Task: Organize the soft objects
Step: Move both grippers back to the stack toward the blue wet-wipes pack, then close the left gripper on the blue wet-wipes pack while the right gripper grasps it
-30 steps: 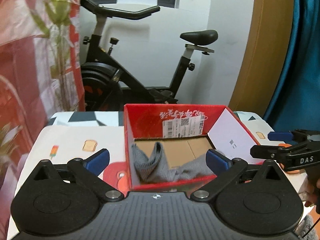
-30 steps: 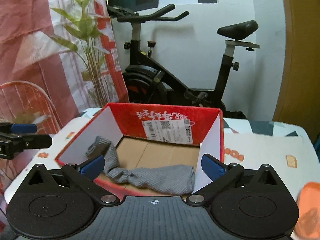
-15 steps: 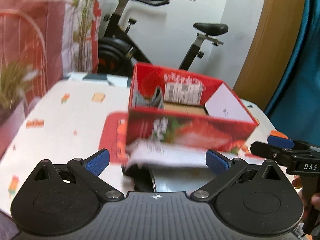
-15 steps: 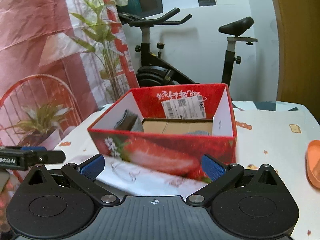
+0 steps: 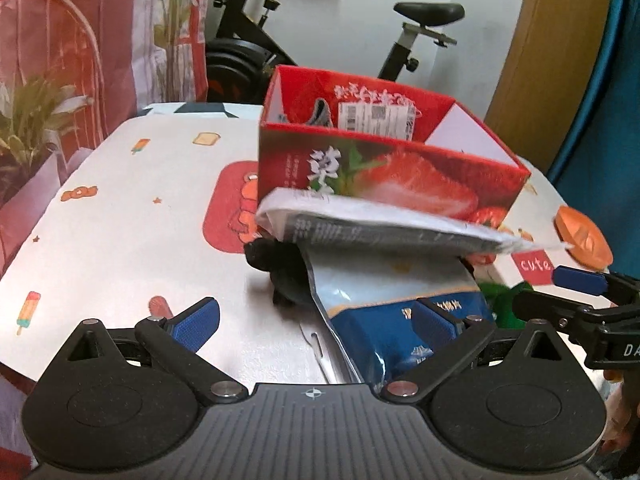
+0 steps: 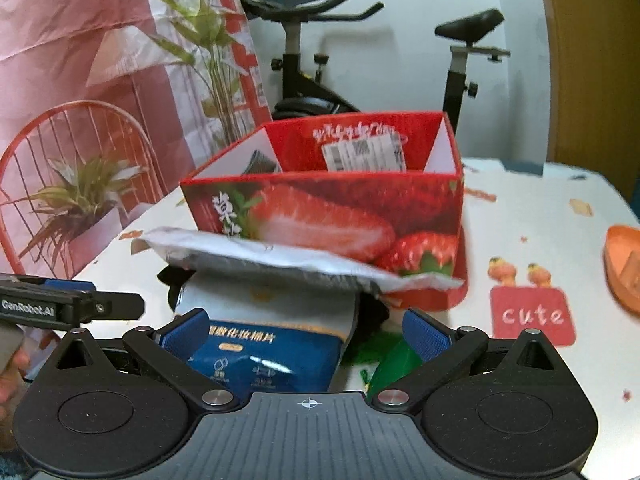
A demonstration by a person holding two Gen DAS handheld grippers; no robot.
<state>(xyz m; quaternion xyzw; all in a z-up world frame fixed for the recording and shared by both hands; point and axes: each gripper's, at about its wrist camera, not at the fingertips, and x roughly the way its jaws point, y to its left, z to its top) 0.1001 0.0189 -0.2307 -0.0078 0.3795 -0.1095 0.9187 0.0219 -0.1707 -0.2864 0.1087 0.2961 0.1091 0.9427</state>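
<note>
A red strawberry-print box (image 5: pixel 384 176) (image 6: pixel 320 216) stands on the table with a grey sock (image 5: pixel 320 114) (image 6: pixel 262 162) peeking over its rim. In front of it lie a silver pouch (image 5: pixel 380 228) (image 6: pixel 272 260), a white-and-blue bag of cotton pads (image 5: pixel 400 304) (image 6: pixel 272 344), a black soft item (image 5: pixel 280 268) (image 6: pixel 372 320) and a green item (image 5: pixel 500 300) (image 6: pixel 392 364). My left gripper (image 5: pixel 316 320) is open, just short of the bag. My right gripper (image 6: pixel 306 332) is open too, its fingers straddling the bag's near end without touching.
The table (image 5: pixel 132 216) has a white cartoon-print cloth. An orange dish (image 5: pixel 584 236) (image 6: pixel 624 268) sits at the right. An exercise bike (image 5: pixel 248 52) stands behind, a plant (image 6: pixel 76 200) and red wire chair (image 6: pixel 80 136) to the left.
Both grippers pulled back and down from over the box; the pile of items in front of the box has come into view. Both stay open.
</note>
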